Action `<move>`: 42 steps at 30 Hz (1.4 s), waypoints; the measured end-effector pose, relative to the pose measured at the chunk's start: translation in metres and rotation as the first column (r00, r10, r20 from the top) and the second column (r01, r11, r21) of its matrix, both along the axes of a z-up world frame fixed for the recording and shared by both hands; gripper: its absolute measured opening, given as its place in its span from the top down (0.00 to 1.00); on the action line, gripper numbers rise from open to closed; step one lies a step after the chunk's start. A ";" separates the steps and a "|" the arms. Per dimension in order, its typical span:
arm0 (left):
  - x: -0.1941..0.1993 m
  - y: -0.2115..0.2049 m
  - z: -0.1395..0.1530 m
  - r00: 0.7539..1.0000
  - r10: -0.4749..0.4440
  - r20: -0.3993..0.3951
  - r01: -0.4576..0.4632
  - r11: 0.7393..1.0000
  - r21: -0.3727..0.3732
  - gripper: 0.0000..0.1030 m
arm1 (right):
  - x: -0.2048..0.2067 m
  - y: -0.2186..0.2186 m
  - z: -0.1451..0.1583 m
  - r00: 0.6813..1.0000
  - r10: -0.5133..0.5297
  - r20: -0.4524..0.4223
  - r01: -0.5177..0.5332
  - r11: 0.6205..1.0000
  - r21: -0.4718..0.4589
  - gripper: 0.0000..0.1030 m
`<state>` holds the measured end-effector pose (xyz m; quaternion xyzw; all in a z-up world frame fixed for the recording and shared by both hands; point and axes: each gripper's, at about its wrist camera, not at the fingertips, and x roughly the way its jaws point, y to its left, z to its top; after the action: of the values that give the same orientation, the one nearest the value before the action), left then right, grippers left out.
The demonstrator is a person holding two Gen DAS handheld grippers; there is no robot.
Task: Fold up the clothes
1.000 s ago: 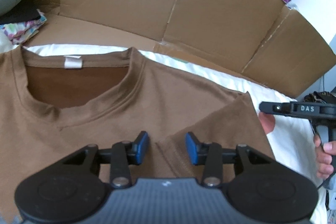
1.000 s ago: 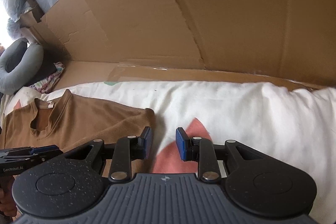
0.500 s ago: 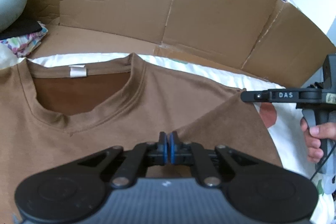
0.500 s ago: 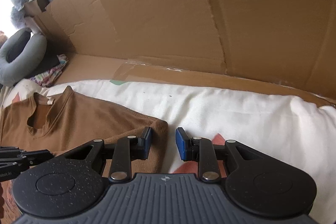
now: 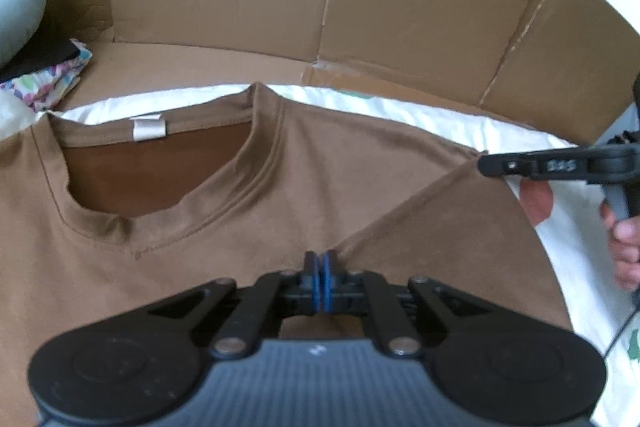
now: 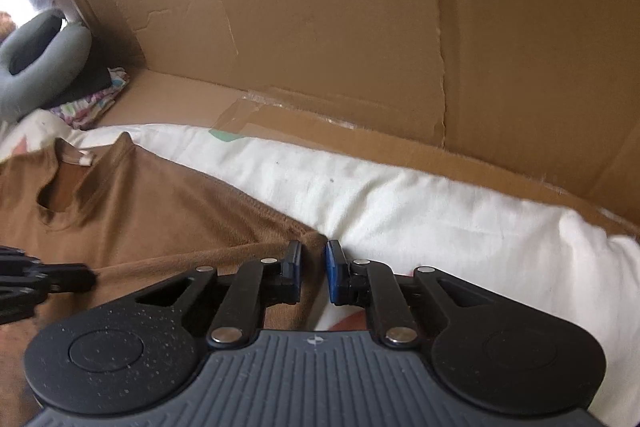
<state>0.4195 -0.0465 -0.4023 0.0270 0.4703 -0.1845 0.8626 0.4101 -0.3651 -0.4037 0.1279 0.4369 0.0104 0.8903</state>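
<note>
Lying on white bedding [image 6: 400,203], brown shirt [image 5: 320,187], cardboard walls [image 6: 320,7] behind

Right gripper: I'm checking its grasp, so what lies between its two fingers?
In the right wrist view, the right gripper is closing around the brown T-shirt's folded corner, with white bedding just beyond.

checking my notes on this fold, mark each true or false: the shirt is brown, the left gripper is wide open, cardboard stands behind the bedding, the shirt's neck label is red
1. The shirt is brown. True.
2. The left gripper is wide open. False: it is shut, pinching the shirt's fabric.
3. Cardboard stands behind the white bedding. True.
4. The shirt's neck label is red. False: it is white.
</note>
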 end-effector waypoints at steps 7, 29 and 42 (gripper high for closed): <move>-0.003 -0.005 0.009 1.000 0.013 -0.027 -0.011 0.998 0.061 0.90 | -0.031 -0.007 0.006 0.999 0.026 -0.040 -0.023 0.998 0.067 0.77; -0.068 -0.038 0.047 0.994 0.090 -0.065 -0.092 0.995 -0.037 0.82 | -0.118 0.013 0.006 0.993 0.112 -0.029 -0.111 0.993 0.036 0.76; -0.105 -0.079 0.016 0.988 -0.024 -0.151 0.014 0.998 -0.067 0.82 | -0.144 0.023 0.007 0.988 0.153 -0.020 -0.152 0.987 0.042 0.76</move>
<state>0.3141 -0.1255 -0.3868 -0.0111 0.5280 -0.2094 0.8229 0.2658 -0.3417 -0.3970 0.1122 0.4554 0.0860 0.8790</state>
